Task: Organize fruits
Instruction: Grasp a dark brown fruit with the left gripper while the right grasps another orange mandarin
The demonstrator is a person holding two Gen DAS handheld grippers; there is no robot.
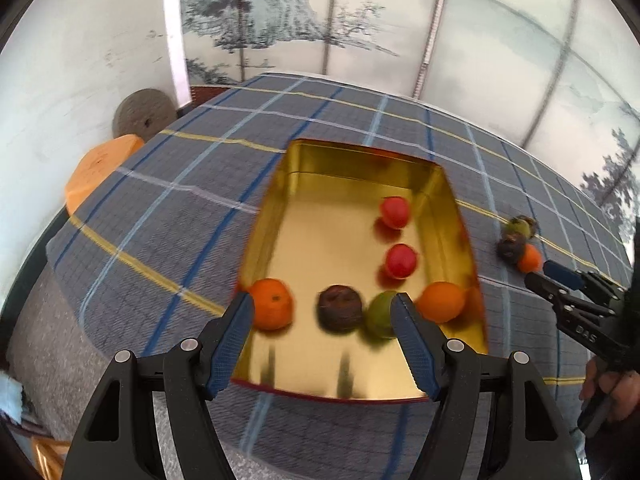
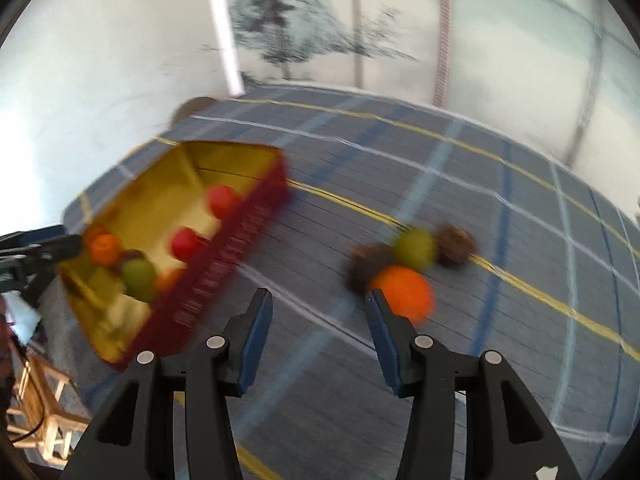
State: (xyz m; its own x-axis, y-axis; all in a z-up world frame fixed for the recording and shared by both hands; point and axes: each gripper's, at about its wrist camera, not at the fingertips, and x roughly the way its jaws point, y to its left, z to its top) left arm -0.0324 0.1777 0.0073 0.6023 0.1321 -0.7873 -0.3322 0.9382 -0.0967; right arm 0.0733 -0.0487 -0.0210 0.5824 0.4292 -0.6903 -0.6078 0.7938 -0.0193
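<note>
Both views are bright, lit by soft daylight glowing through the translucent white wall panels printed with pine trees [image 1: 280, 12]. The shiny gold-lined rectangular tin [image 1: 320, 216] mirrors the round fruits as dark and red smears on its floor. Shadows on the grey plaid tablecloth [image 1: 168, 200] are faint. The left wrist view is only slightly soft; the right wrist view is heavily motion-blurred, streaking the cloth's lines [image 2: 480, 208]. Fisheye distortion bends straight edges, and black vignetting fills the corners.
</note>
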